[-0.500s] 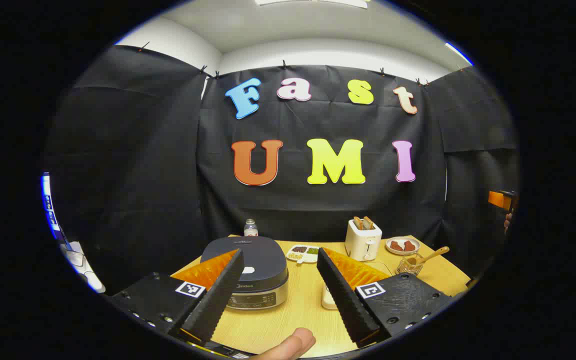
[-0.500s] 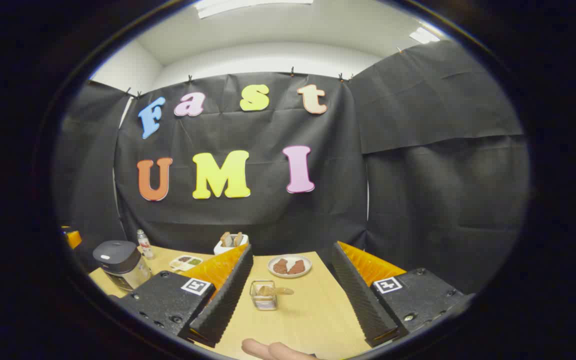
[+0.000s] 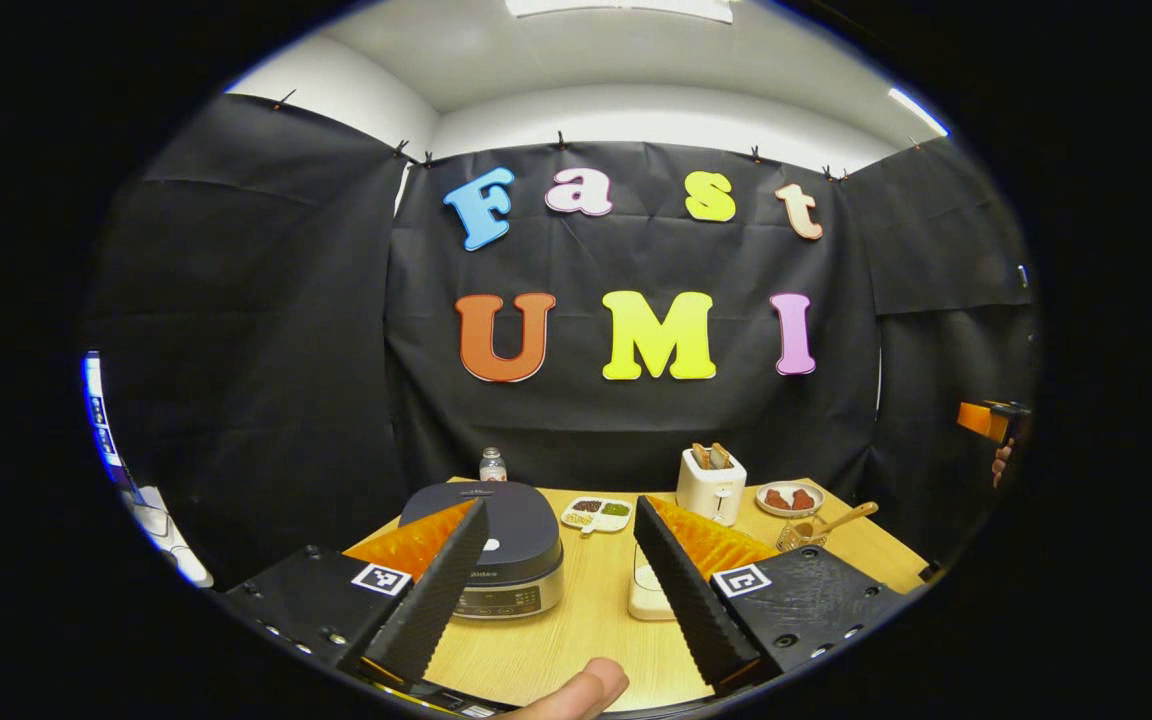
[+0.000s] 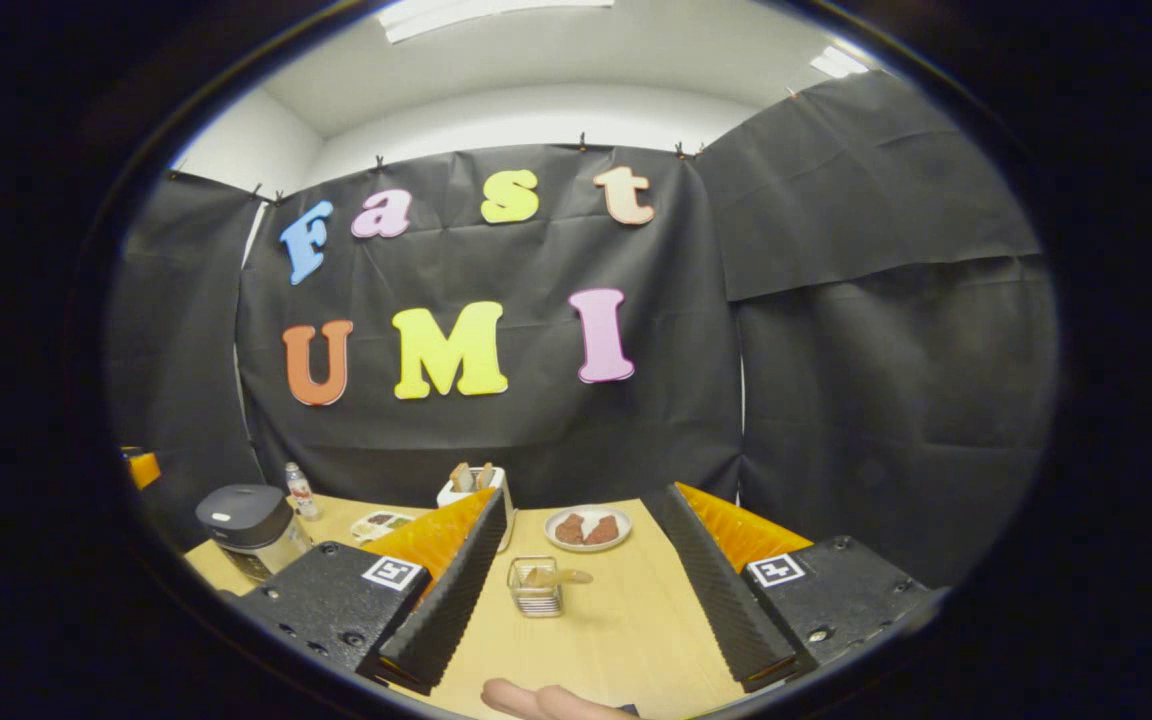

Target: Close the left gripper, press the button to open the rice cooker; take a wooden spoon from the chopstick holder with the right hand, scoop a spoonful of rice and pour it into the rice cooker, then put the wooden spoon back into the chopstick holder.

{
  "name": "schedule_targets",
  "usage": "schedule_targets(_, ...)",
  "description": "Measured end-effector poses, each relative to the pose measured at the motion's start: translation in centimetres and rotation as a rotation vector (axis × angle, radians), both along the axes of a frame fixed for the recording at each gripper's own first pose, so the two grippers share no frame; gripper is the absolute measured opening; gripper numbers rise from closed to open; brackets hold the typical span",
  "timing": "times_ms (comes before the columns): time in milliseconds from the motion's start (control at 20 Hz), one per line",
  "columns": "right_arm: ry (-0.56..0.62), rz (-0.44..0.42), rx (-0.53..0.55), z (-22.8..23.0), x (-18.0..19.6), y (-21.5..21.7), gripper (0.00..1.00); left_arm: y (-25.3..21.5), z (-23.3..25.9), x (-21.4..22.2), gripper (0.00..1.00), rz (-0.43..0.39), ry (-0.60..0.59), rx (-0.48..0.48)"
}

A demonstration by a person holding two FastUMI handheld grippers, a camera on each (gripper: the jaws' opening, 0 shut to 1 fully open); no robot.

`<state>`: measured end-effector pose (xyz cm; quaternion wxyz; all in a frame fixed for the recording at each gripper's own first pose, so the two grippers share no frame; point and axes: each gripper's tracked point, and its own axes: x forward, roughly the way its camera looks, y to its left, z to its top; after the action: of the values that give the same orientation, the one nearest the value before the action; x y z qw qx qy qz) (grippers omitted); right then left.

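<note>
While the rice cooker [image 3: 496, 545] sits lid-down, both tools — left [image 3: 556, 590], right [image 4: 586, 600] — gape wide, holding nothing.

1. In the left gripper view, the rice cooker [image 3: 496, 545] now appears smaller and sits slightly higher in the lower middle of the frame than half a second ago.
2. The toaster [image 3: 710, 483], the plate [image 3: 789, 497] and the chopstick holder [image 3: 798, 535] with the wooden spoon [image 3: 841, 519] have shifted left and down at the lower right.
3. In the right gripper view, the rice cooker [image 4: 248, 528] at the lower left has shifted slightly right, and the chopstick holder [image 4: 535, 585] sits a little higher.
</note>
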<state>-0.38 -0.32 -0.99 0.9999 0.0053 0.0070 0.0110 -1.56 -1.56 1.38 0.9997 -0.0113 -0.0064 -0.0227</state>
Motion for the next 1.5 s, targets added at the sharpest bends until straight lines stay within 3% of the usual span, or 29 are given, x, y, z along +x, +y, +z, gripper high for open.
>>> schedule_targets(400, 0.020, 0.028, 0.017, -1.9, -0.5, 0.4, 1.00, 1.4, -1.7, 2.3, 0.94, 0.018, 0.069, -0.044)
schedule_targets(450, 0.021, 0.043, 0.008, -2.2, -0.7, 0.9, 1.00, 1.3, -1.7, 2.6, 0.83, 0.010, 0.083, -0.054)
schedule_targets(600, 0.008, 0.060, -0.017, -2.7, -1.1, 1.7, 1.00, 1.0, -1.6, 3.5, 0.75, -0.008, 0.094, -0.050)
schedule_targets(650, 0.004, 0.060, -0.026, -2.8, -1.1, 1.8, 1.00, 1.0, -1.3, 4.0, 0.79, -0.015, 0.088, -0.041)
schedule_targets(700, 0.001, 0.060, -0.034, -3.0, -1.2, 1.9, 1.00, 0.6, -1.5, 4.3, 0.48, -0.038, 0.106, -0.040)
schedule_targets(750, -0.001, 0.061, -0.039, -3.1, -1.2, 1.9, 1.00, -0.1, -1.9, 4.6, 0.39, -0.075, 0.125, -0.041)
schedule_targets(800, -0.001, 0.066, -0.041, -3.3, -1.3, 2.1, 1.00, -0.2, -2.2, 5.1, 0.54, -0.083, 0.144, -0.045)
schedule_targets(850, -0.001, 0.071, -0.041, -3.5, -1.4, 2.2, 1.00, 0.3, -2.3, 5.7, 0.11, -0.076, 0.157, -0.052)
schedule_targets(900, -0.002, 0.077, -0.041, -3.6, -1.5, 2.3, 1.00, 1.4, -2.7, 6.3, 0.17, -0.041, 0.177, -0.050)
schedule_targets(950, -0.004, 0.083, -0.040, -3.6, -1.7, 2.4, 1.00, 2.3, -3.4, 7.0, 0.05, -0.006, 0.197, -0.046)
schedule_targets(1000, -0.006, 0.086, -0.038, -3.7, -1.9, 2.3, 1.00, 3.0, -4.1, 7.5, 0.00, 0.012, 0.225, -0.030)
schedule_targets(1100, -0.017, 0.090, -0.034, -3.6, -2.1, 2.1, 0.96, 3.9, -5.8, 8.7, 0.01, 0.047, 0.291, -0.011)
schedule_targets(1300, -0.028, 0.088, -0.011, -4.2, -2.5, 1.5, 1.00, 6.4, -9.1, 11.5, 0.00, 0.126, 0.407, 0.030)
schedule_targets(1500, -0.018, 0.079, 0.008, -4.9, -2.4, 0.4, 0.96, 8.0, -11.1, 13.9, 0.00, 0.157, 0.467, -0.011)
